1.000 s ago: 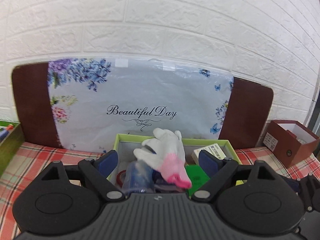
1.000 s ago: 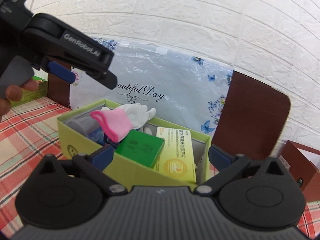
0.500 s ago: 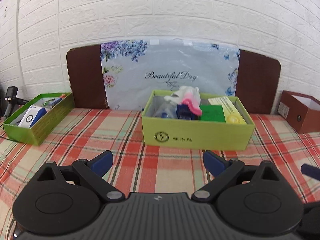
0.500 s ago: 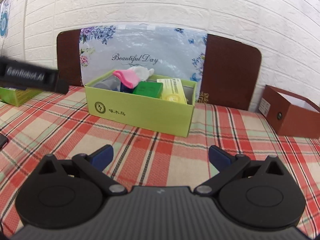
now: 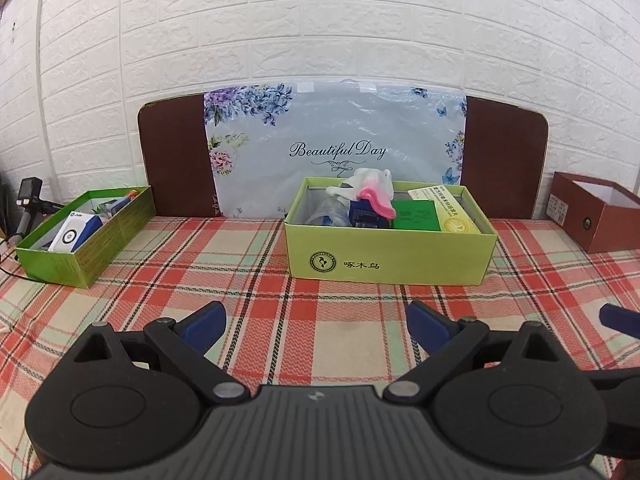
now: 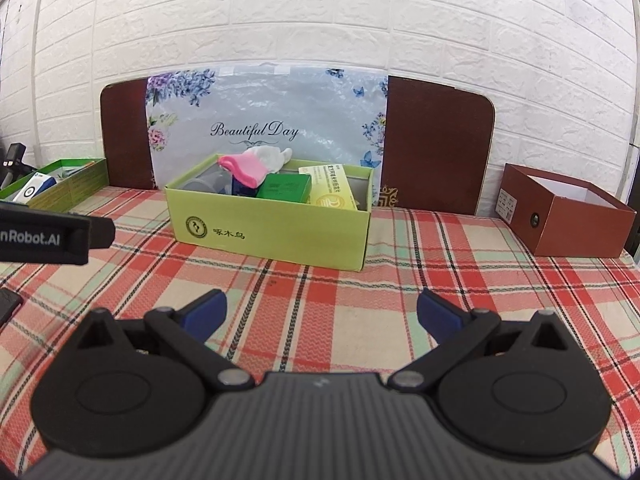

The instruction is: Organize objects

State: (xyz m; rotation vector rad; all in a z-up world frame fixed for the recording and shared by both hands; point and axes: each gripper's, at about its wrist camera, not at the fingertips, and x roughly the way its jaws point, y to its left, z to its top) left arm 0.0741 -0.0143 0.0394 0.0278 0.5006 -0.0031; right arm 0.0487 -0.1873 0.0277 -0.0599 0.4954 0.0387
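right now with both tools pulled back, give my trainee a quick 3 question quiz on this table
1. True or false: the pink and white glove lies inside the light green box.
2. Which box looks empty: A the brown box, B the dark green tray?
3. What does the left tool hold?

Key: 1 true. 2 A. 3 nothing, it is open.

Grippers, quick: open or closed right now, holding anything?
Left gripper: open, holding nothing.
Right gripper: open, holding nothing.
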